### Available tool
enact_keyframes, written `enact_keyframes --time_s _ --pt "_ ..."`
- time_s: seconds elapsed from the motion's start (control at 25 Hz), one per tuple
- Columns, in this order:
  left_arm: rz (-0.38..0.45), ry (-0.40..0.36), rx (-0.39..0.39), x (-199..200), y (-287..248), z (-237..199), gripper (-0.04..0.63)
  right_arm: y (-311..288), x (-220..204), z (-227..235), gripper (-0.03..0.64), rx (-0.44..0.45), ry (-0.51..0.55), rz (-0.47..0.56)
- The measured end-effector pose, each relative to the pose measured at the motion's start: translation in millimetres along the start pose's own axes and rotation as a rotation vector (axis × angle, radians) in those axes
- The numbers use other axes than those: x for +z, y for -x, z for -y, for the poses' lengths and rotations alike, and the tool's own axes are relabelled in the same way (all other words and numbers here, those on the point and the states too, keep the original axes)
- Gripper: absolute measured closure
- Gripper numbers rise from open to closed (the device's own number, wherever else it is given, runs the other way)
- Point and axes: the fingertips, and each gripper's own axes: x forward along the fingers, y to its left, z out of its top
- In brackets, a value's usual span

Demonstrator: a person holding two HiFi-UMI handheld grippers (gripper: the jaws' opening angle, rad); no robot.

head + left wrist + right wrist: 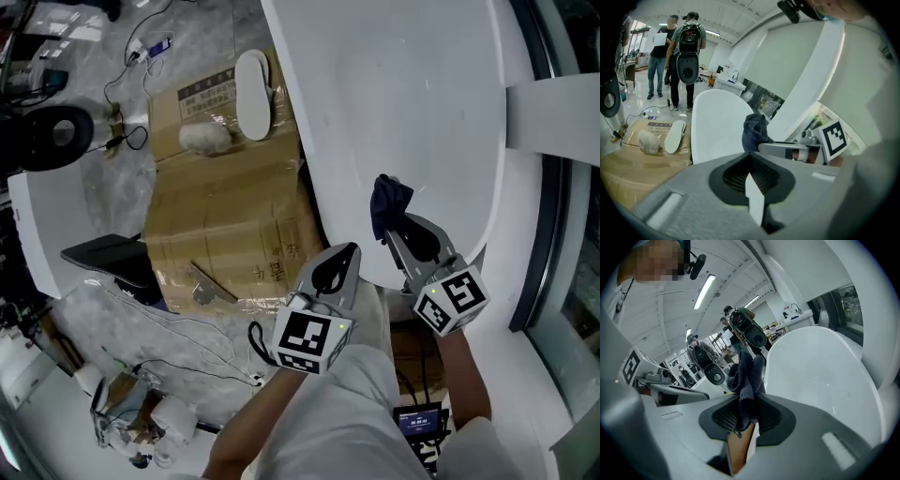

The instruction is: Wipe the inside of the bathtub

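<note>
Head view: the bathtub [412, 103] fills the upper right of the frame; its white inside is bare, with nothing lying in it that I can see; the right gripper [403, 232] stands at lower centre-right, its jaws clamped on a dark blue cloth [388, 201] that shows against the tub's near end; whether the cloth touches the surface cannot be told from here. The left gripper [343, 261] sits just beside it, on its left, with jaws together and empty. At upper left a sheet of cardboard [225, 206] lies on the floor with a white slipper [253, 94] and a pale lump [204, 138] on it, well apart from the work.

Left gripper view: its jaws meet at lower centre with nothing between them; beyond them the cloth rises at centre frame against the tub's pale oval, held by the right gripper coming in from the right; two people [677, 51] stand at upper left, far off.

Right gripper view: the cloth is pinched deep between the jaws at lower centre and stands up bunched; the tub's smooth inside spreads across the right half, empty.

The step in hand looks like the approach to a stroke, the cloth brought to the tub but not yet clearly pressed on it; the next move calls for laying the cloth against the inner wall and sweeping with even pressure; the grip must be firm, or the bunched cloth may slip out.
</note>
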Motion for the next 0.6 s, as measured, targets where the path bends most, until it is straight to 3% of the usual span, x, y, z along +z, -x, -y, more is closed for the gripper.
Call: enact_keyframes --time_s 0.12,0.4,0.6 --pt "-0.032 0.014 -0.004 -13 -26 -11 0.595 -21 -13 23 0.534 -0.008 -0.007 -0.014" --pt "-0.063 0.125 0.045 -43 -85 -51 0.597 -73 -46 75 0.537 0.025 -0.014 -0.064" --pt "-0.056 0.163 0.081 -58 -122 -74 0.597 -117 -58 106 0.538 0.089 -0.020 -0.071"
